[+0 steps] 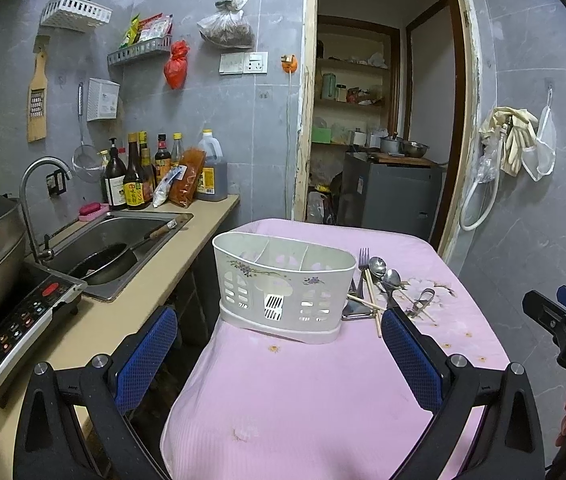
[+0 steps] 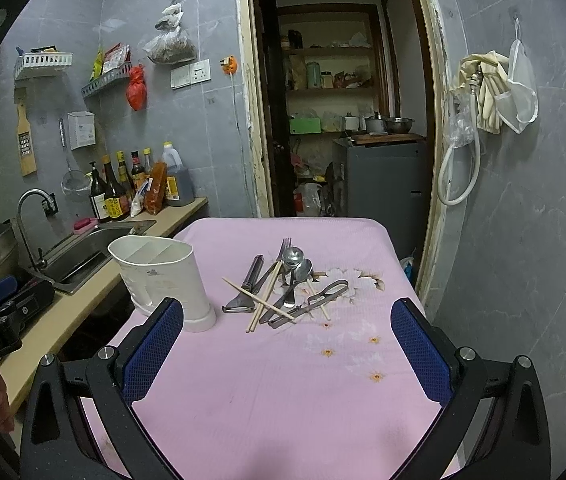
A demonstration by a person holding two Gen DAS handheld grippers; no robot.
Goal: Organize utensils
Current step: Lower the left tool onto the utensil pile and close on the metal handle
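Note:
A white plastic utensil caddy [image 1: 285, 284] with several empty compartments stands on the pink tablecloth [image 1: 303, 392]; it also shows in the right wrist view [image 2: 163, 276]. To its right lies a pile of utensils [image 2: 283, 284]: a fork [image 2: 285, 246], two spoons [image 2: 297, 264], wooden chopsticks [image 2: 263, 300], a peeler [image 2: 249, 280] and a metal clip tool [image 2: 329, 292]. The pile shows in the left wrist view [image 1: 383, 284] too. My left gripper [image 1: 279, 354] is open and empty, in front of the caddy. My right gripper [image 2: 287, 344] is open and empty, in front of the pile.
A counter [image 1: 155, 280] on the left holds a sink [image 1: 123, 240] with a frying pan [image 1: 103, 266], sauce bottles [image 1: 143, 176], and an induction cooker [image 1: 15, 332] with a wok. A doorway [image 2: 339, 120] opens behind the table. Gloves and a hose [image 2: 483, 92] hang on the right wall.

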